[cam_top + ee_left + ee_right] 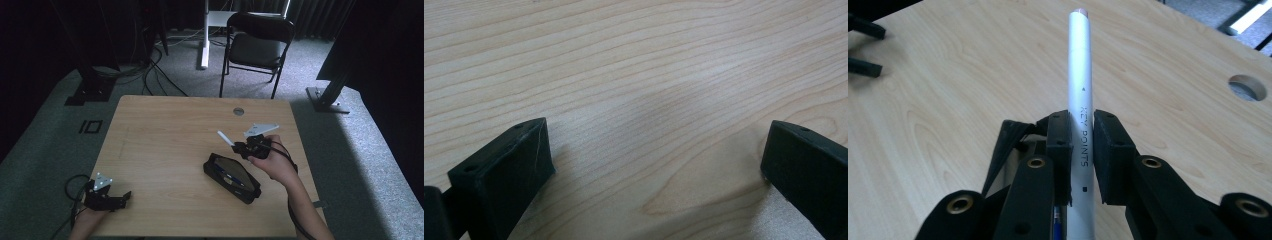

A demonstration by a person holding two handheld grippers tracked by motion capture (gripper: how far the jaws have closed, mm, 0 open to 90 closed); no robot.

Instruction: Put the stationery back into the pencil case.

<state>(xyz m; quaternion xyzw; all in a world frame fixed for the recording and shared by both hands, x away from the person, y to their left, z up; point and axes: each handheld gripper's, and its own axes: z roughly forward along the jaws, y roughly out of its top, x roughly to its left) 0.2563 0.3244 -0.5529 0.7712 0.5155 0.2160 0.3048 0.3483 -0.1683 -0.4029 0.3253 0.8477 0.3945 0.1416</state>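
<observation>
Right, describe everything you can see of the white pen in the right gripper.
The white pen is a slim, round, matte barrel that looks like plastic, with grey lettering reading KEY POINTS along it, a small triangle mark above and a square mark below. Its far tip looks faintly pink. The right gripper clamps it at mid-length, one black pad on each side. It is lifted off the wooden table, sticking out ahead of the jaws just above the open black pencil case.

Overhead plus two close views, table [165, 135] shared.
</observation>
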